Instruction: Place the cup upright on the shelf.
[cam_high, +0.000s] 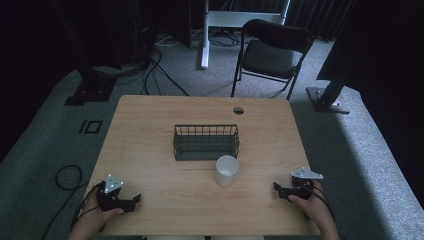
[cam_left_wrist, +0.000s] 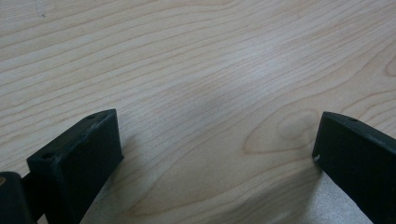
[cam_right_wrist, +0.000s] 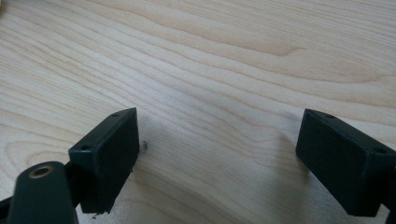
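Note:
A white cup (cam_high: 227, 170) stands upright on the wooden table (cam_high: 150, 150), just in front of a dark wire basket (cam_high: 205, 142) at the table's middle. My left gripper (cam_high: 131, 201) rests near the front left corner, held by a hand, well to the left of the cup. In the left gripper view its jaws stand wide apart (cam_left_wrist: 217, 140) over bare wood with nothing between them. My right gripper (cam_high: 278, 190) sits near the front right edge, to the right of the cup. Its jaws are likewise spread (cam_right_wrist: 217, 135) over bare wood.
A round cable hole (cam_high: 238, 110) marks the table's far edge. Behind the table stand a black folding chair (cam_high: 272, 52), a white desk leg (cam_high: 204, 35) and dark stand bases (cam_high: 327, 100). Cables (cam_high: 67, 177) lie on the grey carpet at the left.

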